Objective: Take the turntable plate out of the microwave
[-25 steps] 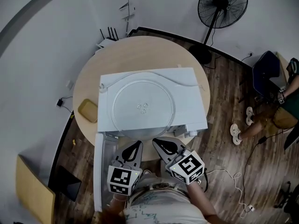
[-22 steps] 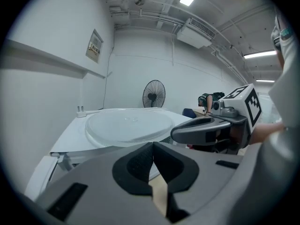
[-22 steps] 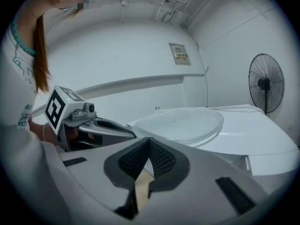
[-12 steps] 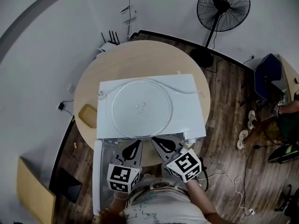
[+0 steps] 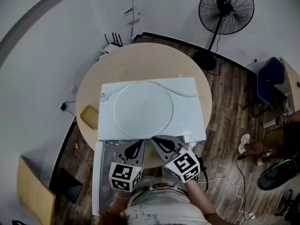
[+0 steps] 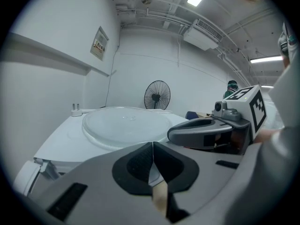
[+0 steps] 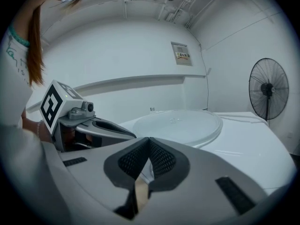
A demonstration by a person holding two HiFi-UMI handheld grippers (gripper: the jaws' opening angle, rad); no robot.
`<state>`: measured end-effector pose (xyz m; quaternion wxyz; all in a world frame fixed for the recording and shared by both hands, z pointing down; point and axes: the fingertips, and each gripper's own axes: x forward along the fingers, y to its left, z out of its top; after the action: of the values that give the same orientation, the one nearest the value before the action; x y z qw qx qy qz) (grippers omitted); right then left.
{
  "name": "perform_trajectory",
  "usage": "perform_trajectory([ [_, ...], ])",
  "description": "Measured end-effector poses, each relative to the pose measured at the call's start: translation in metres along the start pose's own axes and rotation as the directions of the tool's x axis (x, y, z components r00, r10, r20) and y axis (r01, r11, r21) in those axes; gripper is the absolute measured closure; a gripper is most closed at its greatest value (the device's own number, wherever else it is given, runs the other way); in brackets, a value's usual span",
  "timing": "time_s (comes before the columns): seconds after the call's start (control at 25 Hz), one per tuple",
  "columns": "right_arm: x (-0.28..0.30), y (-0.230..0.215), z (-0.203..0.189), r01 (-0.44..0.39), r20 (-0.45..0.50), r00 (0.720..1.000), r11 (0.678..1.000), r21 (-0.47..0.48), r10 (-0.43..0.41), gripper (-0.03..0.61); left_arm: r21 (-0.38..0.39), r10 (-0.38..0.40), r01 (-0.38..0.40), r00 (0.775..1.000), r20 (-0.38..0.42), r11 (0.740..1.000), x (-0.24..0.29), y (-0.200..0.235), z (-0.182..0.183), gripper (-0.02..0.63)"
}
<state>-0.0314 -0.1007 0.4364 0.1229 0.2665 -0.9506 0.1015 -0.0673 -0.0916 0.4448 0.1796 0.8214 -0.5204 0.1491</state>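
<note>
Atop the microwave (image 5: 190, 104), the turntable plate (image 5: 140, 118) lies just beyond the left gripper (image 5: 136, 144) and right gripper (image 5: 157, 140), jaws together.

Clear glass on white, grey tools with black-and-white cubes

Ahead of both grippers, the turntable plate (image 5: 143, 108) is colourless glass on the white microwave (image 5: 190, 102), with the tan table (image 5: 140, 60) beyond. The left gripper (image 5: 138, 143) and right gripper (image 5: 155, 140) are grey with black textured pads (image 6: 136, 165), and their cubes are white with black square markers. Left of the left gripper lies a mustard-yellow thing (image 5: 89, 116), perhaps a sponge. Right of the right gripper, the floor (image 5: 229, 121) is dark brown planks.
</note>
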Motion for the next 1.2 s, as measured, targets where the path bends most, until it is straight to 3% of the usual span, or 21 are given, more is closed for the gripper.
perform_trajectory([
  [0.52, -0.013, 0.021, 0.002, 0.037, 0.015, 0.999, 0.999, -0.037, -0.036, 0.588, 0.024, 0.007, -0.009, 0.998, 0.054, 1.000, -0.028, -0.008, -0.002, 0.600],
  [0.96, -0.034, 0.074, 0.031, -0.005, 0.126, 0.992, 0.997, -0.077, 0.015, 0.588, 0.085, -0.025, 0.010, 0.983, 0.184, 0.996, -0.079, -0.031, 0.018, 0.600],
  [1.2, -0.050, 0.101, 0.027, -0.012, 0.144, 0.989, 0.998, -0.066, 0.022, 0.588, 0.107, -0.058, 0.036, 0.977, 0.207, 0.994, -0.107, -0.044, 0.012, 0.600],
])
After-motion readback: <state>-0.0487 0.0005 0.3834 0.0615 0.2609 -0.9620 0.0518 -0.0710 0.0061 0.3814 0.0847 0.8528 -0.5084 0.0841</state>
